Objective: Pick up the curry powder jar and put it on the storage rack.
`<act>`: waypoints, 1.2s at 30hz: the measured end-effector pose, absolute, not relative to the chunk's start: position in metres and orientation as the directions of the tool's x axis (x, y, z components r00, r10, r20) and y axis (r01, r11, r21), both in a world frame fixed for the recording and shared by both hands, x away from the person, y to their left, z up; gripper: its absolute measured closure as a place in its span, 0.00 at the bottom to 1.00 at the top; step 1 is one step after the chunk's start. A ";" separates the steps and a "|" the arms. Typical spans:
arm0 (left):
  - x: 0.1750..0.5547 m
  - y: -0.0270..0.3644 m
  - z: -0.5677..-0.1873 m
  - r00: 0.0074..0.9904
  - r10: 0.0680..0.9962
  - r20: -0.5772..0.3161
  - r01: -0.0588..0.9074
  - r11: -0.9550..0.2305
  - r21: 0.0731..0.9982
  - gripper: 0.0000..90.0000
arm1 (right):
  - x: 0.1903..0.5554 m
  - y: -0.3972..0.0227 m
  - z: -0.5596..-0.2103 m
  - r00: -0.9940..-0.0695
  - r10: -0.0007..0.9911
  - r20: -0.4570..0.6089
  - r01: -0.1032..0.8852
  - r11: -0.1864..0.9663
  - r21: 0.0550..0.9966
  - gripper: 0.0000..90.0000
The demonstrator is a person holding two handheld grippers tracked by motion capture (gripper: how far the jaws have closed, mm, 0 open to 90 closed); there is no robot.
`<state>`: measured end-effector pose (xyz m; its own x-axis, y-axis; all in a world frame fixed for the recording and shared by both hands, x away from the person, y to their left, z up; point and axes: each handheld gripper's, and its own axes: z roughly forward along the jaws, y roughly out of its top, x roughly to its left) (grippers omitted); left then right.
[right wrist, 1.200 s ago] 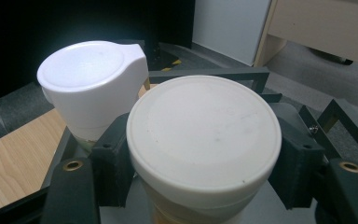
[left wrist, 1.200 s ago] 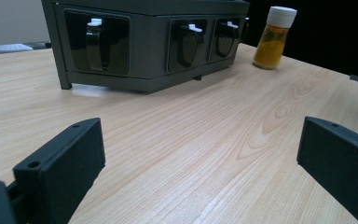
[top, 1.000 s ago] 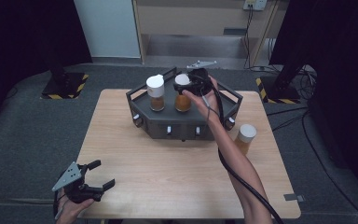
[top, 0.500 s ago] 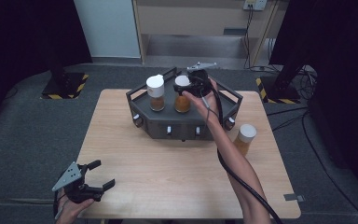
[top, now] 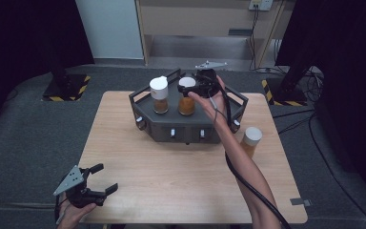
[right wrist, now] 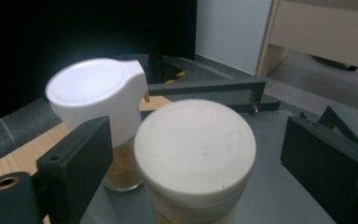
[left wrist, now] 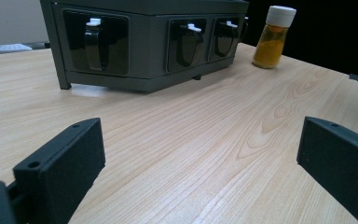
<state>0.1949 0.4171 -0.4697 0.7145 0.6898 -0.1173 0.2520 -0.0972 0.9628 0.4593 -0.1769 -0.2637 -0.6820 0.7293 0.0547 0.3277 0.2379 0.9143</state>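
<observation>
Left gripper [top: 97, 183] sits at the near left table corner, jaws spread wide with nothing between them, only bare wood in front in the left gripper view. Wide free stretch of wooden table [top: 181, 176] runs from it to the dark rack [top: 186, 129], good room to move across the near half. Near edge close under the left hand; right near corner carries the person's right forearm and trailing cable. Loose jar [top: 251, 140] with orange powder and white cap stands on the table just right of the rack, near the right edge, apart from the rack. Right gripper [top: 190, 87] is at the rack top, jaws having just been opening, now standing apart on either side of the white-capped jar [right wrist: 195, 158], gaps showing both sides, pads not pressing. That jar stands upright on the rack top, middle. Second jar [top: 159, 95] with spouted white lid stands just left of it, close, little clearance between the two. Rack's raised rail frames the far side.
</observation>
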 end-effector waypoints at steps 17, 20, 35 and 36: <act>0.195 0.416 -0.469 0.715 0.689 -0.115 0.254 -0.103 0.962 0.00 | 0.402 -0.208 -0.228 -0.744 0.667 -0.021 0.192 0.244 0.950 0.09; 0.195 0.416 -0.469 0.715 0.690 -0.115 0.254 -0.102 0.962 0.00 | 0.389 -0.215 -0.227 -0.753 0.658 -0.035 0.166 0.241 0.956 0.09; 0.195 0.416 -0.469 0.717 0.688 -0.114 0.253 -0.104 0.962 0.00 | 0.330 -0.255 -0.243 -0.747 0.661 -0.063 0.129 0.238 0.963 0.08; 0.195 0.416 -0.469 0.716 0.689 -0.114 0.254 -0.105 0.961 0.00 | 0.325 -0.257 -0.245 -0.741 0.667 -0.073 0.123 0.242 0.963 0.08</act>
